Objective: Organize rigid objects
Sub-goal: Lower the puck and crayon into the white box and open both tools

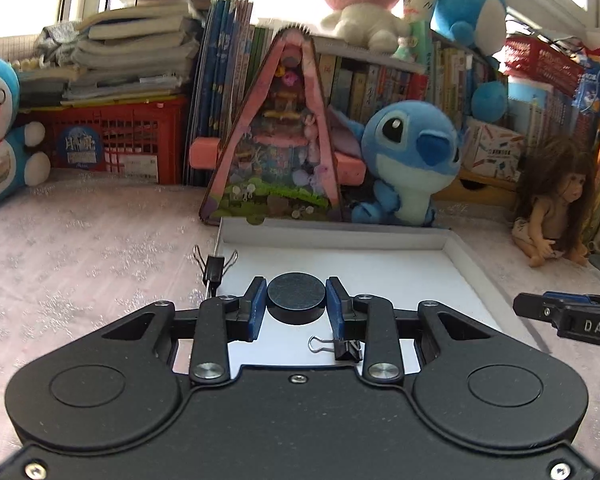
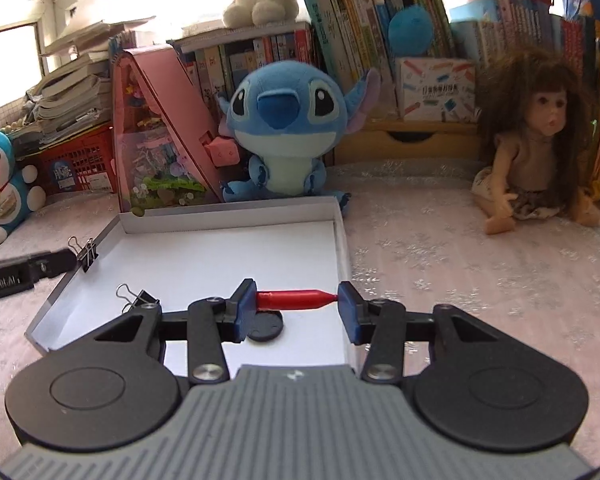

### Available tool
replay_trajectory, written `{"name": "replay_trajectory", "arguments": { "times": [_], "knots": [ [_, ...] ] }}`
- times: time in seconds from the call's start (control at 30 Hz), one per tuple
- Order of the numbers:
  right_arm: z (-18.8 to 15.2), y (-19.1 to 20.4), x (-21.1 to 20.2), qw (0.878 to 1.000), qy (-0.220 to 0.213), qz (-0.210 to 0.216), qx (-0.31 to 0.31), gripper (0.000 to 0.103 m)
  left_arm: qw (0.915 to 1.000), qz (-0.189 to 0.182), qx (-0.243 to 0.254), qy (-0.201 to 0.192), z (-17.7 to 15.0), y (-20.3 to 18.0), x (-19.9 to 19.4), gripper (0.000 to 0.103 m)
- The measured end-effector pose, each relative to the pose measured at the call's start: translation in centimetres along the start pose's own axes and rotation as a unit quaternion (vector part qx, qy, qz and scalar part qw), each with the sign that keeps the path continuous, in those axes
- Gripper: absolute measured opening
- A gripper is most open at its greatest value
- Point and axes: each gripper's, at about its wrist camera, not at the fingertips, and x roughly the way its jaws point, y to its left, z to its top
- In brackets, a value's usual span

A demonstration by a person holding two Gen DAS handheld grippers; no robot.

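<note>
My left gripper (image 1: 296,285) is shut on a black round disc (image 1: 296,292), held just over the floor of a shallow white box (image 1: 340,236). One black binder clip (image 1: 216,266) sits on the box's left rim. Another binder clip (image 1: 342,348) lies inside, under my right finger. My right gripper (image 2: 297,291) is shut on a red pointed crayon (image 2: 292,300), gripped end to end over the white box (image 2: 228,220). A second black disc (image 2: 266,332) lies on the box floor below it, beside a binder clip (image 2: 138,300). The left gripper's finger (image 2: 52,266) shows by the rim clip (image 2: 85,254).
Behind the box stand a blue plush (image 1: 408,160), a pink triangular toy house (image 1: 276,140) and shelves of books. A long-haired doll (image 2: 540,152) sits at the right, a blue-and-white cat plush (image 1: 0,140) and a red crate (image 1: 120,140) at the left. Pink cloth covers the surface.
</note>
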Motion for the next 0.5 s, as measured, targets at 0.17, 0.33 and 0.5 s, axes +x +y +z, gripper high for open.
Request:
{"name": "replay_trajectory", "arguments": {
  "times": [0.17,0.33,0.5],
  "knots": [
    [0.5,-0.2,3.3,0.999,0.018,0.011,0.028,0.050,0.9994,0.018,-0.012,0.027,-0.7,0.3,2.9,0.030],
    [0.2,0.3,5.7,0.999,0.030,0.009,0.030,0.050,0.9992,0.023,-0.011,0.032,-1.5,0.4,4.4,0.030],
    [-0.2,0.9,6.9,0.999,0.039,0.008,0.026,0.050,0.9989,0.022,0.004,0.041,-2.4,0.0,5.7,0.030]
  ]
}}
